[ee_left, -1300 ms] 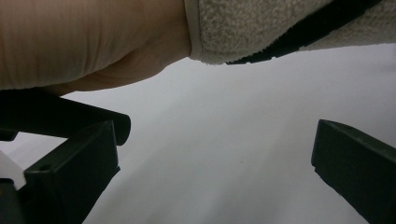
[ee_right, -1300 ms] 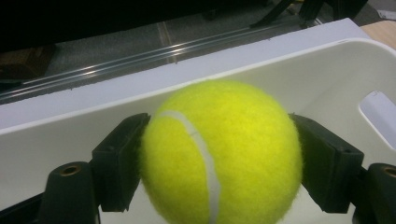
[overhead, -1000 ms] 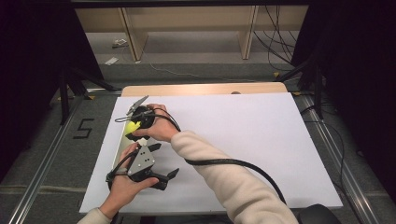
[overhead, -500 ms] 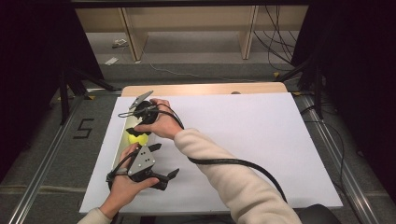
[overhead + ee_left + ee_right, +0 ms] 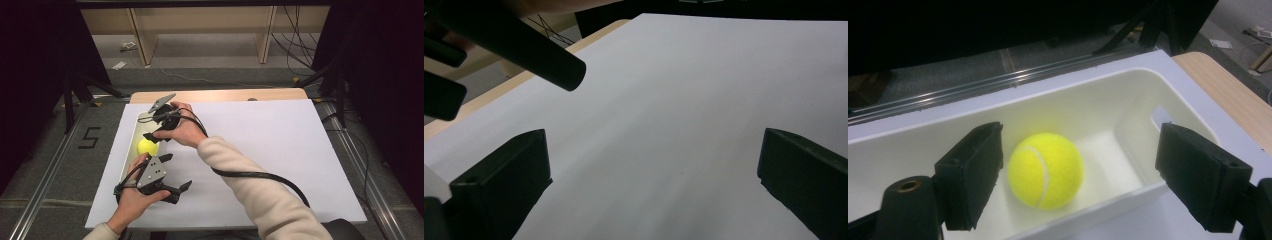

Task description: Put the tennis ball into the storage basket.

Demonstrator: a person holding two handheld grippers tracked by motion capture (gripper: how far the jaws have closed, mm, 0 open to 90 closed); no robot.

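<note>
My right gripper [image 5: 1075,175] hangs over the white bin [image 5: 1128,95], jaws wide apart and holding nothing; the tennis ball [image 5: 1046,169] lies on the bin floor between them, nearer the left-hand jaw; my left gripper [image 5: 649,190] hovers over bare white paper [image 5: 684,100], jaws likewise spread and empty; the risk, as I judge it: a descent off-centre could nudge the ball rolling, or a jaw could catch the bin's near wall.
</note>
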